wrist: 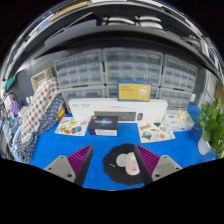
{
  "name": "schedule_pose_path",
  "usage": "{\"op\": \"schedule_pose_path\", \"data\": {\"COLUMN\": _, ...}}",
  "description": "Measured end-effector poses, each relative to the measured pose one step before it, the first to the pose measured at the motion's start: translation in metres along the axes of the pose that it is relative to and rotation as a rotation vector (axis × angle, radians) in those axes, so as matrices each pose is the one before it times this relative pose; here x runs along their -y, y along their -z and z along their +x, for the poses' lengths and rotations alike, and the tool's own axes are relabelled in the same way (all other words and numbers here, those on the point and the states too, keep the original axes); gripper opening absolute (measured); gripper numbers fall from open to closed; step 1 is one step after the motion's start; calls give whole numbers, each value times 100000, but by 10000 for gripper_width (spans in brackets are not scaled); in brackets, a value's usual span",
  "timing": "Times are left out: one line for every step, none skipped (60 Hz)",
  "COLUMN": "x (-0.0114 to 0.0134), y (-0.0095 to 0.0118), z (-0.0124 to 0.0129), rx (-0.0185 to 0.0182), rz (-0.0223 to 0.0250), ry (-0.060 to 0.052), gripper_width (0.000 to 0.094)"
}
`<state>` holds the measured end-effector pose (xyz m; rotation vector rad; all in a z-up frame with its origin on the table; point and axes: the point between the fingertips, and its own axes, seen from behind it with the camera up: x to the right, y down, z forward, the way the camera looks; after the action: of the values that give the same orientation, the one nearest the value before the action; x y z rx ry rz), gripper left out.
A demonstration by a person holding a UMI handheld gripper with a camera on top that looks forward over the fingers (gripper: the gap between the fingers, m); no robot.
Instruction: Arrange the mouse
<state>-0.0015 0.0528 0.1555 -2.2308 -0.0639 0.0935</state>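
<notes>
A round black mouse pad (pixel 126 158) lies on the blue worktop (pixel 105 172), and it serves as the landmark here. On it rests one pale pink computer mouse (pixel 131 166), sitting toward the near edge of the pad. The gripper (pixel 113 166) has its two fingers spread wide apart and gripping nothing: one magenta-padded finger (pixel 74 162) stands to the left of the pad, the other (pixel 152 163) to its right, so the mouse lies between them with a clear gap on each side. Beyond the pad stands one dark rectangular box with a printed picture (pixel 104 123), and behind that a long white carton with a yellow label (pixel 112 100). Beyond the pad to the left lie small round items on a pale sheet (pixel 70 127); their count cannot be told. Beyond the pad to the right lies a white flat packet with small print (pixel 158 132). Far left of the pad hangs a checked cloth (pixel 38 112), and far right of it is one green leafy plant (pixel 211 128). Behind everything runs a wall of clear plastic drawer units (pixel 110 68). Nothing stands between the fingers and the mouse.
</notes>
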Motion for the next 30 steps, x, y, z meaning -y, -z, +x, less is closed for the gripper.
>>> {"op": "schedule_pose_path", "data": {"x": 226, "y": 435, "z": -449, "rx": 404, "rz": 389, "ry": 162, "gripper_width": 832}}
{"op": "schedule_pose_path", "data": {"x": 227, "y": 415, "z": -430, "rx": 410, "rz": 410, "ry": 164, "gripper_width": 828}}
{"op": "schedule_pose_path", "data": {"x": 226, "y": 375, "z": -435, "rx": 343, "rz": 362, "ry": 111, "gripper_width": 830}}
{"op": "schedule_pose_path", "data": {"x": 257, "y": 304, "z": -391, "rx": 309, "rz": 299, "ry": 154, "gripper_width": 832}}
{"op": "schedule_pose_path", "data": {"x": 193, "y": 390, "z": -382, "rx": 191, "rz": 255, "ry": 63, "gripper_width": 834}}
{"op": "schedule_pose_path", "data": {"x": 169, "y": 362, "z": -369, "rx": 264, "rz": 191, "ry": 160, "gripper_width": 831}}
{"op": "schedule_pose_path", "data": {"x": 163, "y": 327, "z": -371, "rx": 358, "rz": 201, "ry": 292, "gripper_width": 834}}
{"op": "schedule_pose_path", "data": {"x": 175, "y": 321, "z": -363, "rx": 441, "rz": 185, "ry": 377, "gripper_width": 834}}
{"op": "schedule_pose_path", "data": {"x": 189, "y": 262, "z": -369, "rx": 506, "rz": 281, "ry": 393, "gripper_width": 834}}
{"op": "schedule_pose_path", "data": {"x": 194, "y": 255, "z": -322, "rx": 488, "rz": 327, "ry": 357, "gripper_width": 835}}
{"op": "schedule_pose_path", "data": {"x": 157, "y": 244, "z": -322, "rx": 539, "rz": 366, "ry": 231, "gripper_width": 831}}
{"op": "schedule_pose_path", "data": {"x": 177, "y": 241, "z": -295, "rx": 323, "rz": 353, "ry": 229, "gripper_width": 834}}
{"op": "schedule_pose_path", "data": {"x": 181, "y": 240, "z": -259, "rx": 221, "rz": 365, "ry": 186, "gripper_width": 834}}
{"op": "schedule_pose_path", "data": {"x": 175, "y": 206, "z": -232, "rx": 184, "rz": 390, "ry": 158, "gripper_width": 836}}
{"op": "schedule_pose_path", "data": {"x": 178, "y": 213, "z": -193, "rx": 145, "rz": 384, "ry": 200, "gripper_width": 835}}
{"op": "schedule_pose_path", "data": {"x": 157, "y": 194, "z": -177, "rx": 87, "rz": 388, "ry": 188, "gripper_width": 836}}
{"op": "schedule_pose_path", "data": {"x": 123, "y": 171, "z": -168, "rx": 38, "rz": 336, "ry": 109, "gripper_width": 836}}
{"op": "schedule_pose_path", "data": {"x": 155, "y": 155, "z": -228, "rx": -88, "rz": 191, "ry": 82, "gripper_width": 833}}
{"op": "schedule_pose_path", "data": {"x": 55, "y": 173, "z": -142, "rx": 0, "rz": 225, "ry": 44, "gripper_width": 835}}
{"op": "schedule_pose_path", "data": {"x": 20, "y": 124, "z": -125, "rx": -78, "rz": 161, "ry": 119, "gripper_width": 837}}
{"op": "schedule_pose_path", "data": {"x": 18, "y": 104, "z": -112, "rx": -75, "rz": 105, "ry": 98, "gripper_width": 833}}
{"op": "schedule_pose_path", "data": {"x": 7, "y": 35, "z": -69, "rx": -57, "rz": -37, "ry": 25, "gripper_width": 830}}
{"op": "schedule_pose_path", "data": {"x": -15, "y": 67, "z": -101, "rx": -3, "rz": -71, "ry": -12, "gripper_width": 829}}
{"op": "schedule_pose_path", "data": {"x": -71, "y": 51, "z": -100, "rx": -11, "rz": -120, "ry": -52, "gripper_width": 828}}
{"op": "schedule_pose_path", "data": {"x": -92, "y": 41, "z": -90, "rx": 8, "rz": -252, "ry": -45, "gripper_width": 831}}
{"op": "schedule_pose_path", "data": {"x": -105, "y": 41, "z": -87, "rx": -97, "rz": -195, "ry": -63, "gripper_width": 829}}
{"op": "schedule_pose_path", "data": {"x": -127, "y": 46, "z": -71, "rx": -182, "rz": -170, "ry": -56, "gripper_width": 833}}
{"op": "schedule_pose_path", "data": {"x": -167, "y": 78, "z": -198, "rx": -371, "rz": -215, "ry": -203, "gripper_width": 833}}
{"op": "schedule_pose_path", "data": {"x": -91, "y": 29, "z": -57, "rx": -243, "rz": -98, "ry": -157, "gripper_width": 830}}
{"op": "schedule_pose_path", "data": {"x": -119, "y": 15, "z": -62, "rx": -153, "rz": -118, "ry": -362, "gripper_width": 833}}
